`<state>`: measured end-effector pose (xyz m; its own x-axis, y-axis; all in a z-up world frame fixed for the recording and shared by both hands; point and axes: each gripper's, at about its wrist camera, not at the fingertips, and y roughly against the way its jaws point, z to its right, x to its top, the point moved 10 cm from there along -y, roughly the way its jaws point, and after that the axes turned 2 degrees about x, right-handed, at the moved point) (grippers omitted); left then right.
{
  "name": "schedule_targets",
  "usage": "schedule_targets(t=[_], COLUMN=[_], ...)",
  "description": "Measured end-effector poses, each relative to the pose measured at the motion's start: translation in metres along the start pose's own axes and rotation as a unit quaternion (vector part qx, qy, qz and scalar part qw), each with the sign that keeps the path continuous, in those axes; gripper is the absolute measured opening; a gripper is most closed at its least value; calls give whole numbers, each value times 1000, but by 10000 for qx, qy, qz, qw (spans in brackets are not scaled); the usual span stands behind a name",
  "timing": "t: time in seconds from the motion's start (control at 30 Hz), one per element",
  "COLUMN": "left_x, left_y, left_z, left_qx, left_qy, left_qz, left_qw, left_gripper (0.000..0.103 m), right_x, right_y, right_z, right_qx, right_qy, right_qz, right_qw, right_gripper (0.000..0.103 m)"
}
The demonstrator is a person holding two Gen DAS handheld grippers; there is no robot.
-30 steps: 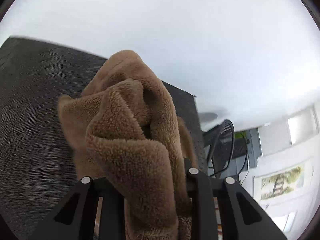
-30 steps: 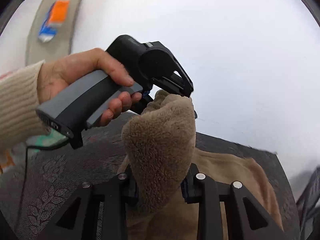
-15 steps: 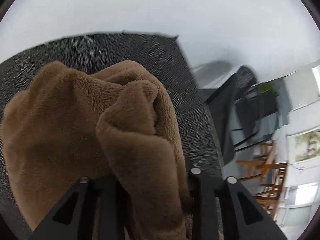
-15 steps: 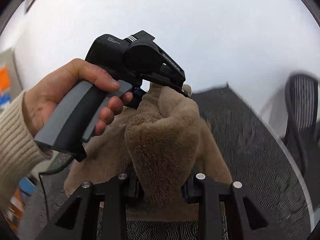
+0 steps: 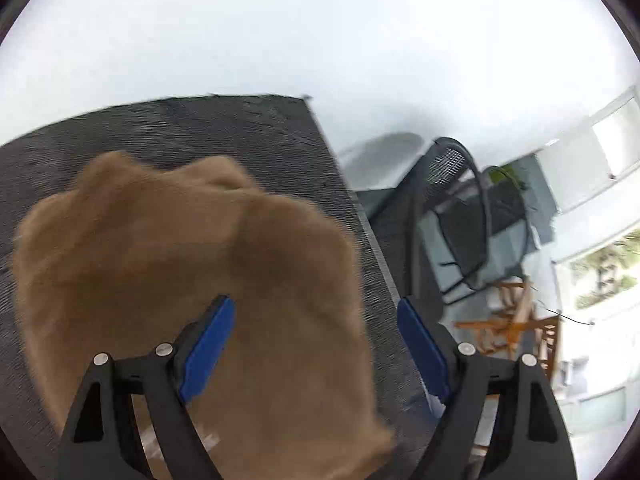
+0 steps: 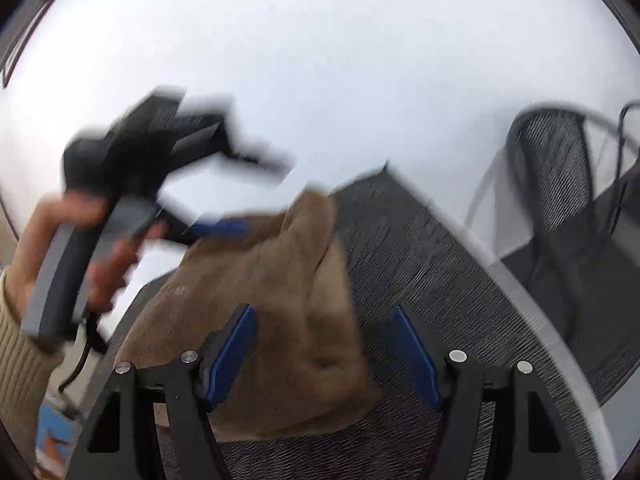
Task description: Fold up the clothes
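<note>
Both grippers, left gripper (image 5: pixel 316 344) and right gripper (image 6: pixel 324 354), have fingers wide open, holding nothing, above the fluffy brown cloth (image 5: pixel 192 280) lying near the worktop's (image 5: pixel 224 128) far corner; it looks soft, light, best pinched by its edges

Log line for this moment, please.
left gripper: open | right gripper: open | brown fleece: released, on dark mat

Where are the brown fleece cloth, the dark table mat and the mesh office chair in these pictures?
brown fleece cloth (image 5: pixel 160 264): left wrist view, middle of its top surface.
dark table mat (image 6: pixel 420 248): right wrist view, bare woven part right of the cloth.
mesh office chair (image 6: pixel 560 168): right wrist view, its mesh backrest.
</note>
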<state>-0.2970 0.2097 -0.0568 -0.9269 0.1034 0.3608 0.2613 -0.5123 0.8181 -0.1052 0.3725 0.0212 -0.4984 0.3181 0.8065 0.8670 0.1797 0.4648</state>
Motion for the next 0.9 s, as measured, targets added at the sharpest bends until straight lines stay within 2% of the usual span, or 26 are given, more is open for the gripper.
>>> schedule_targets(t=[0.07,0.17,0.23,0.3,0.4,0.47,0.53,0.6,0.73,0.9], left_x=[-18,-48,-65,-76,-88,-95,-102,-110,-116,-128], left_y=[15,34,47,55,57,50,43,36,25,37], left_z=[-18,-45,-57,-63,-61,-60,-59,-58,-57,-53], left_qx=[19,-230,-339,-317,-122,29,181,333,563,930], left_qy=[88,356,429,386,45,-254,-552,-850,-1370,-1778], left_qz=[119,313,502,686,814,832,850,866,1106,1326], left_qw=[9999,9986,9972,9964,9966,9962,9947,9921,9828,9706], left_gripper=[86,86,86,86,86,87,87,87,87,88], right_x=[26,45,40,30,-8,-28,-43,-52,-52,-38], right_y=[12,-7,-11,-49,-74,-95,-110,-115,-125,-104], right_z=[9,-20,-46,-63,-75,-71,-64,-56,-46,-49], right_qx=[168,875,1297,1488,1544,1362,1202,1188,1310,1560], right_qy=[192,809,1325,1850,2368,2591,2624,2466,2202,2057], right_qz=[265,274,116,-189,-726,-1168,-1493,-1644,-1780,-2058], right_qw=[9993,9925,9826,9712,9565,9490,9457,9477,9501,9439], right_gripper=[73,73,73,73,73,73,73,73,73,74])
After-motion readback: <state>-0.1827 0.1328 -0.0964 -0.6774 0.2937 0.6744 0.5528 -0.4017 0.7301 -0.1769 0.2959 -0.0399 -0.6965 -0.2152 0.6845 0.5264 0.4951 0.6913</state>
